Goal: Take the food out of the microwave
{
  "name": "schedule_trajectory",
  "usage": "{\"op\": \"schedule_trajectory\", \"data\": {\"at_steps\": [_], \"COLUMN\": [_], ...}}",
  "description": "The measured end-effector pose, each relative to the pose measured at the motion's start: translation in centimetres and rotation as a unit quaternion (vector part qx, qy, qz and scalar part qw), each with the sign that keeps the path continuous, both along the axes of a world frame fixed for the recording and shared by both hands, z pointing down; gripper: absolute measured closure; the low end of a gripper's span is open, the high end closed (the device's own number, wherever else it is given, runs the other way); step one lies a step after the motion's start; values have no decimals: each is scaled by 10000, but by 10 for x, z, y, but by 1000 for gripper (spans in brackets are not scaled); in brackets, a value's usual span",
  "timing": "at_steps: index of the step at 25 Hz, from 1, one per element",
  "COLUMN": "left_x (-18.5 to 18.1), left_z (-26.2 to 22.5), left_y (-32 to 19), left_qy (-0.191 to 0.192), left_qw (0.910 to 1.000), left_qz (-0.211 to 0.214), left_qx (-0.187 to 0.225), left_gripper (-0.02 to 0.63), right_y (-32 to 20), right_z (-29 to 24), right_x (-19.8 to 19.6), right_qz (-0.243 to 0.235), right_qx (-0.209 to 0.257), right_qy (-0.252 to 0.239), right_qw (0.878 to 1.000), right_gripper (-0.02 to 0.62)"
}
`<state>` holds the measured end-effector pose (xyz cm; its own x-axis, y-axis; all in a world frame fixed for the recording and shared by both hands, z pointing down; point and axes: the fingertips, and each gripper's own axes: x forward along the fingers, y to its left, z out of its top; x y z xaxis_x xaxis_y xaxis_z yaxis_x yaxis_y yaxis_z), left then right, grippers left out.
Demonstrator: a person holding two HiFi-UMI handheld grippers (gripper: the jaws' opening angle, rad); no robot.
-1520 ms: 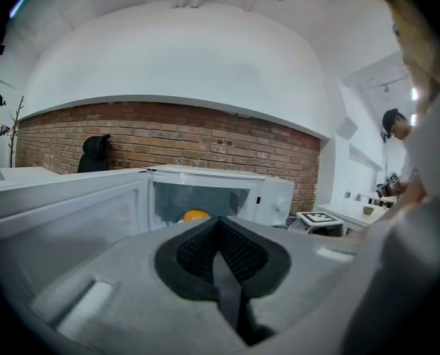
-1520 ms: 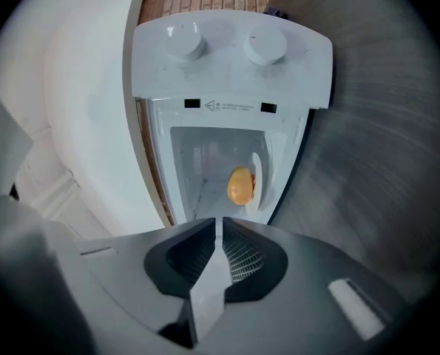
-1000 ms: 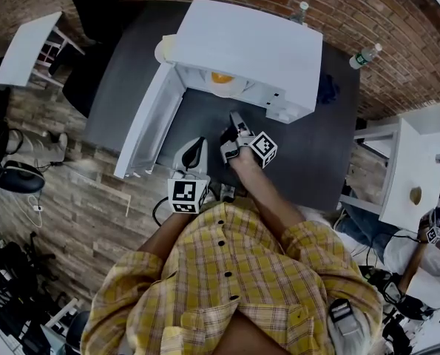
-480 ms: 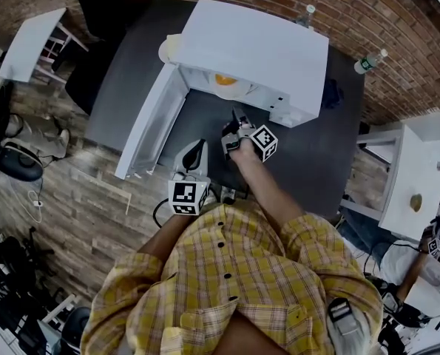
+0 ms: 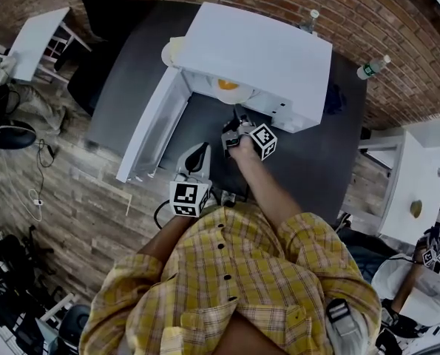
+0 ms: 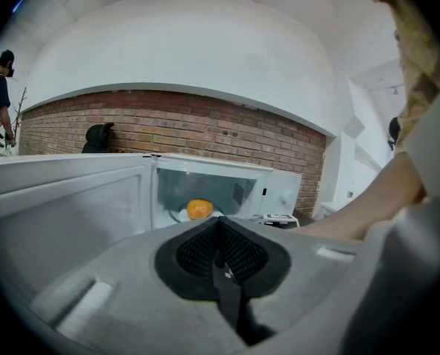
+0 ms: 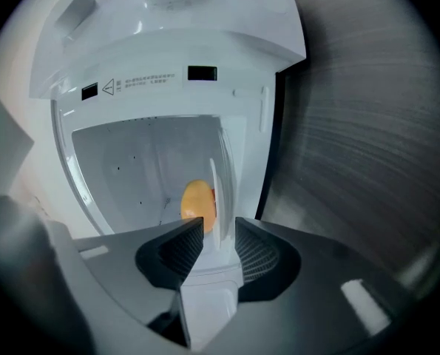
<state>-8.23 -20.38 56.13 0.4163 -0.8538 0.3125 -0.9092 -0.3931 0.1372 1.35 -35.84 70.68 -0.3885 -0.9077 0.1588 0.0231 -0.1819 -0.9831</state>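
R gripper (image 7: 211, 242) is part open, jaws a narrow gap apart, w/ the white plate's (image 7: 217, 170) rim edge-on in line w/ that gap; can't tell if it touches. The orange food (image 7: 197, 204) sits on that plate inside the open microwave (image 5: 256, 50). L gripper (image 6: 220, 251) is closed on nothing, held low over the near edge of the dark surface (image 5: 312, 157), pointing at the microwave. R forearm reaches fwd to the microwave mouth, gripper rolled sideways.

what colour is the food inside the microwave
The food is orange, clearest in the left gripper view.
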Motion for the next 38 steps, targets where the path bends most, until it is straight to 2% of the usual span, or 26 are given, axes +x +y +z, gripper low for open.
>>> {"op": "schedule_trajectory", "data": {"at_steps": [18,31,38], "left_x": [0,-8,-5], "left_z": [8,16,11], "left_y": [-4,-4,-3], "left_qy": [-5,27,7], "left_qw": [9999,9995,9997], "left_qz": [-13,-137,-103], "left_qx": [-140,-278,-200], "left_gripper": [606,606,606], "right_y": [-25,-29,-28], "right_z": [0,6,5], "right_x": [-6,-9,-5], "right_qz": [-27,-40,-107], "right_qx": [-126,-261,-223], "right_qy": [-27,50,111], "right_qw": [9999,9996,9996], "right_gripper": [505,588,589]}}
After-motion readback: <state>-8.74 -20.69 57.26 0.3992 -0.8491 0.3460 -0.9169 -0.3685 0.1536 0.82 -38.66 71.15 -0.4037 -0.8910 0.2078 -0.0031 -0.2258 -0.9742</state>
